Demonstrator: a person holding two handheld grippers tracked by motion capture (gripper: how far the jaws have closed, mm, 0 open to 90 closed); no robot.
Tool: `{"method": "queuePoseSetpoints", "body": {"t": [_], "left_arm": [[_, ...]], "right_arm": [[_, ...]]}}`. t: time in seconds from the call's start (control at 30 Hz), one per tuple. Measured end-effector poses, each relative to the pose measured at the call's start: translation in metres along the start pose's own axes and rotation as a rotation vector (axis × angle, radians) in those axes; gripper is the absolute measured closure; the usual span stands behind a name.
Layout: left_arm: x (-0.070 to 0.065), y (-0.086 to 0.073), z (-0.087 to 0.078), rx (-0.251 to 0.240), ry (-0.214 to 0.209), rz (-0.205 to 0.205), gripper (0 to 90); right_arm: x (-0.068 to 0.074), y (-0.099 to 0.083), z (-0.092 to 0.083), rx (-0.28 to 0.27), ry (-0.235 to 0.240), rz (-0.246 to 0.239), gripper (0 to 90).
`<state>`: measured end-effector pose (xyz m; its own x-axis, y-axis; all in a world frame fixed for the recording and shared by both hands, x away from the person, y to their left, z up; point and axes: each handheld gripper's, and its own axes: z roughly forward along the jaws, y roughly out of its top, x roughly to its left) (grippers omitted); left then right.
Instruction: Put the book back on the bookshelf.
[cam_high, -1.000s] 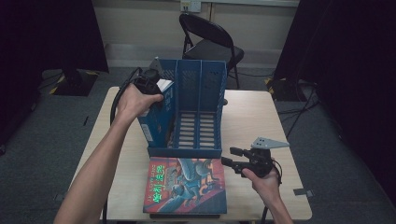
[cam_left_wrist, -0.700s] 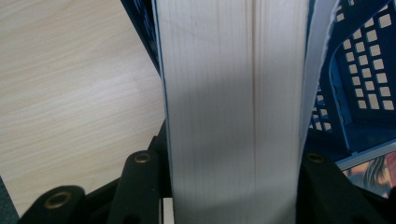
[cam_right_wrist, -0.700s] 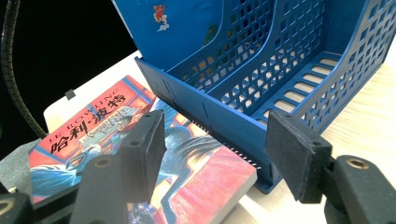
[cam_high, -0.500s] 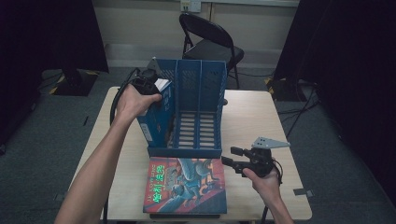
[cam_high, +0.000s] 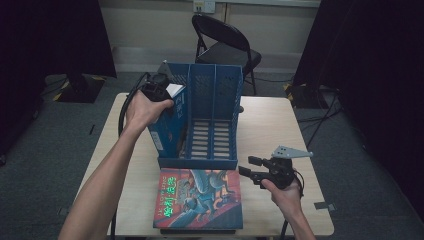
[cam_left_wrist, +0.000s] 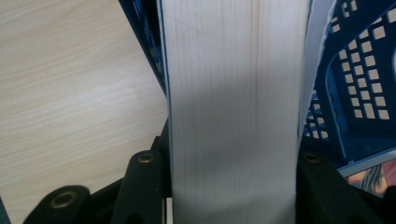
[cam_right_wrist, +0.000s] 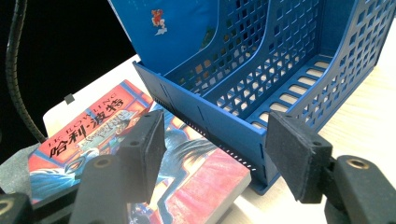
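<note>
up top, the left gripper (cam_high: 167, 95) pinches a blue book (cam_high: 167, 125) by its page edge, standing it in the blue file rack's (cam_high: 220, 120) leftmost slot — its lower half is hidden behind the rack wall. the right gripper (cam_high: 248, 167) hangs spread and empty, near a second book (cam_high: 200, 197) lying flat, cut off below.

1. A pale wood table (cam_high: 280, 125) is standing on grey carpet (cam_high: 370, 200).
2. A black folding chair (cam_high: 225, 42) is sitting just behind the table, facing it.
3. Black curtains (cam_high: 55, 35) are hanging at both sides.
4. A cream wall (cam_high: 150, 25) is running across the back, with a socket (cam_high: 204, 6) on it.
5. Cables (cam_high: 325, 112) are trailing over the floor at the right.
6. Dim light is falling on the room.
</note>
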<state>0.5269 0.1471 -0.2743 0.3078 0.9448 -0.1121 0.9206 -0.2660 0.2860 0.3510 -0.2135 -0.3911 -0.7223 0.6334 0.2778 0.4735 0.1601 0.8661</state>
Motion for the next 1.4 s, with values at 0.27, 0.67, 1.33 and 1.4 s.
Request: {"method": "queuePoseSetpoints", "body": {"t": [0.27, 0.67, 1.33, 1.4], "left_arm": [[-0.002, 0.011, -0.004, -0.021, 0.028, -0.033, 61.4], [-0.005, 0.036, -0.001, -0.066, 0.054, -0.088, 61.4], [-0.005, 0.042, 0.007, -0.080, 0.095, -0.132, 61.1], [-0.003, 0.041, 0.009, -0.088, 0.092, -0.146, 61.0]], "right_arm": [[0.000, 0.000, 0.000, 0.001, 0.004, 0.001, 37.2], [0.001, 0.000, -0.001, -0.004, 0.012, 0.000, 37.7], [0.001, -0.001, 0.005, 0.010, 0.028, 0.002, 37.4], [0.000, -0.001, 0.004, 0.008, 0.029, 0.003, 37.5]]}}
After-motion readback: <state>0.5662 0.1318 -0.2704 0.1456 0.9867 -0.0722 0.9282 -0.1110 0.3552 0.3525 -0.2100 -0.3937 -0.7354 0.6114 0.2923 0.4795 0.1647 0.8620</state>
